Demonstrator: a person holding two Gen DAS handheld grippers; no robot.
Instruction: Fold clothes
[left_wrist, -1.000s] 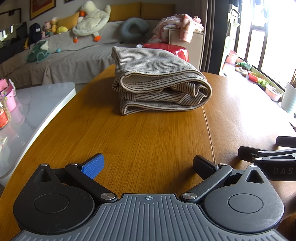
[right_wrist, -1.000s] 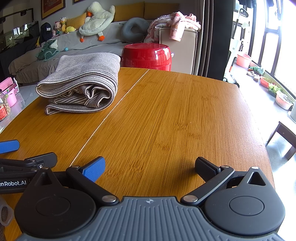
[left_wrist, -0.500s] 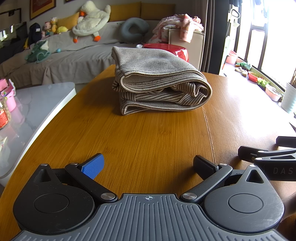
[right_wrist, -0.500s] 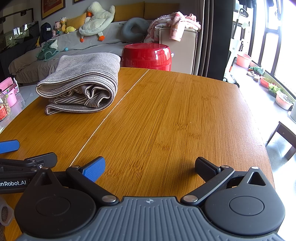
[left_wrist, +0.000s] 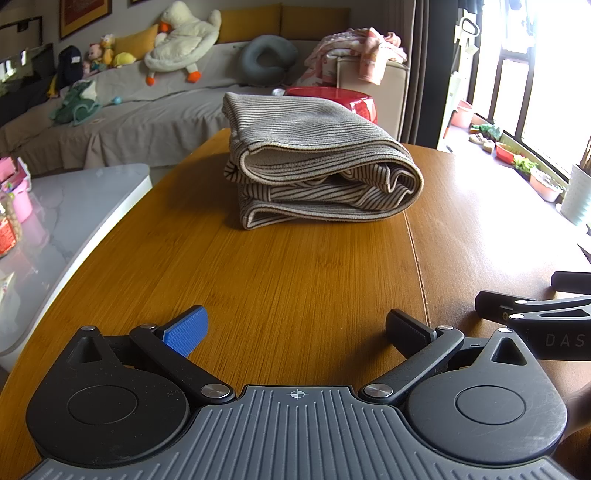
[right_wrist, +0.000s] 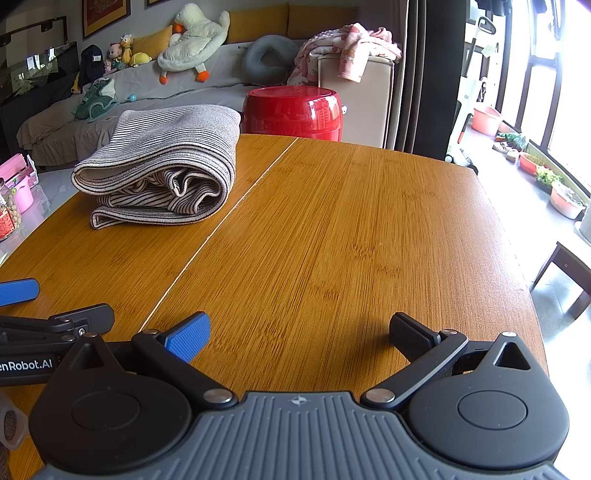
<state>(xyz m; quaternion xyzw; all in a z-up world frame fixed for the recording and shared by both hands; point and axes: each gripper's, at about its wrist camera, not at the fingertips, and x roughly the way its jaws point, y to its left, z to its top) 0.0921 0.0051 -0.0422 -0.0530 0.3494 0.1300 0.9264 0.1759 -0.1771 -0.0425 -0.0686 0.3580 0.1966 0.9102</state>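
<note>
No change across the last second: both views match the earlier frames, nothing has moved. Read: fold looks finished, grippers parked at the near edge.

Left gripper (left_wrist: 295, 330): jaws spread wide, holding nothing, low over the tabletop (left_wrist: 303, 280). Right gripper (right_wrist: 297, 332): same, jaws wide apart and empty. They sit just beside each other; each one's fingertips poke into the other's view.

Striped garment (left_wrist: 317, 166) is folded into a thick stack on the far part of the tabletop, well apart from both grippers, left of the tabletop seam in the right wrist view (right_wrist: 162, 162). Top layer is smooth; loose wavy inner layers show at the open end, so it is a bit untidy but stable, I'd judge.

Hard to tell:
- Garment type: no sleeves or collar visible.
- Far side of the stack is hidden.
- Whether more clothes are queued: only a pink pile (right_wrist: 347, 44) on a cabinet behind the tabletop, and it is unclear if that belongs to the task.
- Red stool (right_wrist: 293, 110) partly blocked by the tabletop edge.
</note>
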